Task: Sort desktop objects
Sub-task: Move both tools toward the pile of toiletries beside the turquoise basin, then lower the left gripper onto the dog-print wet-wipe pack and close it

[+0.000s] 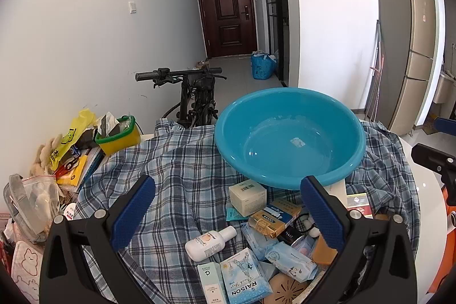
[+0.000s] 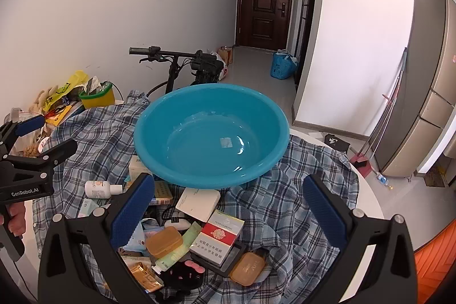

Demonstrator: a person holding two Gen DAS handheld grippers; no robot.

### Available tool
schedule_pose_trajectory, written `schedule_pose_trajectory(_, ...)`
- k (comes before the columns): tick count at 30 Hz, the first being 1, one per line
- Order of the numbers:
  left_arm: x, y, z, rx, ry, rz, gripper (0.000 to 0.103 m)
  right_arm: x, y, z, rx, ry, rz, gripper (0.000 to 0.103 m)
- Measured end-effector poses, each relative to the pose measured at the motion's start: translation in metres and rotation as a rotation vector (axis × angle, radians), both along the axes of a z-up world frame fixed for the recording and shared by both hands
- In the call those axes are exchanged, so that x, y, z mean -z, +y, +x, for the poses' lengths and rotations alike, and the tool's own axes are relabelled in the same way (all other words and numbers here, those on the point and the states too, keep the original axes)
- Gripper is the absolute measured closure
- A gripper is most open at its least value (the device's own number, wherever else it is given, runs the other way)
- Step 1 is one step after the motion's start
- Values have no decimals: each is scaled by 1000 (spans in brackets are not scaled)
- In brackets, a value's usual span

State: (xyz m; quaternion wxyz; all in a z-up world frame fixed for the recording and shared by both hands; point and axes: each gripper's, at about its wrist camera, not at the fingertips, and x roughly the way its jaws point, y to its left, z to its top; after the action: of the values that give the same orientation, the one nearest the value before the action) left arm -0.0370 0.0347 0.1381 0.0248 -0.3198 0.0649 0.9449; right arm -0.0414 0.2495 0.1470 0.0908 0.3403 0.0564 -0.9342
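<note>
An empty blue basin (image 1: 290, 133) (image 2: 211, 136) stands on a plaid cloth (image 1: 176, 175) (image 2: 299, 207) over a round white table. In front of it lies a heap of small items: a white bottle (image 1: 209, 242) (image 2: 99, 188), a cream box (image 1: 247, 197), a yellow-blue pack (image 1: 275, 218), tissue packs (image 1: 290, 261), a red-white cigarette carton (image 2: 218, 237), amber cases (image 2: 164, 242), a green tube (image 2: 179, 250). My left gripper (image 1: 230, 215) (image 2: 42, 133) hovers open above the heap. My right gripper (image 2: 228, 212) is open too, over the carton and cloth; its fingers (image 1: 430, 158) show at the right edge.
A yellow-green bin (image 1: 118, 134) (image 2: 95, 96), books and bags crowd the table's left side. A bicycle (image 1: 193, 96) (image 2: 182, 67) stands behind the table. A fridge (image 2: 427, 93) is at the right. A hand (image 2: 15, 218) grips the left tool.
</note>
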Motion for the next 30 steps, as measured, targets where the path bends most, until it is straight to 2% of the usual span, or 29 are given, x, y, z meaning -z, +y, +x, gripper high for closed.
schedule_pose_trajectory(5,12,3,-3,11,-67,-33,0,5,0,-2,-4,-46,3,0)
schedule_pose_trajectory(10,35,-1,-14,27,-234,8,0,17,-1,-4,-22,-127,6,0)
schedule_pose_trajectory(13,50,-2,-16,12,-302,-13,0,29,-1,-8,-31,-202,-3,0)
schedule_pose_trajectory(18,64,-6,-17,13,-354,-14,0,46,0,-12,-24,-270,-15,0)
schedule_pose_trajectory(21,68,-7,-18,14,-355,-13,0,54,0,-13,-28,-291,-25,0)
schedule_pose_trajectory(27,81,-6,-23,46,-361,-1,0,63,-2,-14,-30,-287,-22,1)
schedule_pose_trajectory(30,92,-4,-25,48,-375,-19,3,67,-4,-14,-49,-300,-17,9)
